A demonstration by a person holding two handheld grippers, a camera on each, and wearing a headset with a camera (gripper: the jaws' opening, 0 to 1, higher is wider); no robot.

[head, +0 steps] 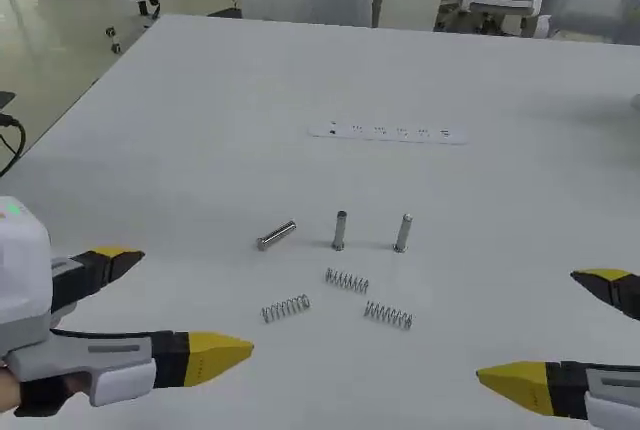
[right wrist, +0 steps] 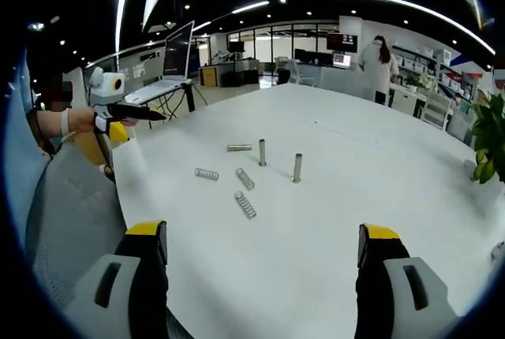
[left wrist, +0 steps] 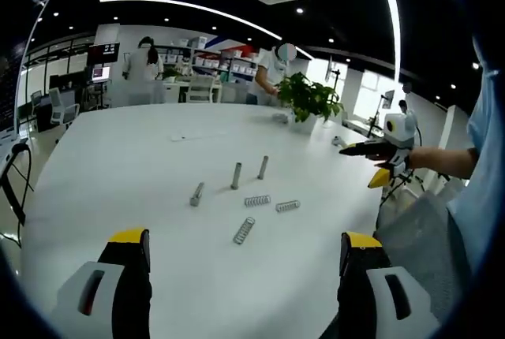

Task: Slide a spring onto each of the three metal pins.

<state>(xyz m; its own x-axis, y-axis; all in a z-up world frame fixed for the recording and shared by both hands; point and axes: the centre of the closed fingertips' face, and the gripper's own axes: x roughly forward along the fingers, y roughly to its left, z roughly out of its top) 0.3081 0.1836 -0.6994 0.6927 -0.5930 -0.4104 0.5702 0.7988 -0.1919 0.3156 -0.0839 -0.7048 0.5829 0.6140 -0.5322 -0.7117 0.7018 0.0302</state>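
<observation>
Left gripper (head: 178,302), lower left of head view, yellow-tipped jaws spread wide, nothing held, right gripper (head: 548,328), lower right, jaws likewise wide apart, nothing held, both angled inward toward frame centre

The white desk (head: 180,120) carries, mid-surface, 1 lying pin (head: 277,236), 2 upright pins (head: 340,231) (head: 403,233), 3 springs (head: 347,281) toward its near edge, and a power strip (head: 387,133) farther back.

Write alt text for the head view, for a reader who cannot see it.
Three metal pins sit on a white table, two upright and one lying on its side, with three springs in front of them. The left gripper and right gripper hover at the bottom corners, fingers open, holding nothing.
</observation>
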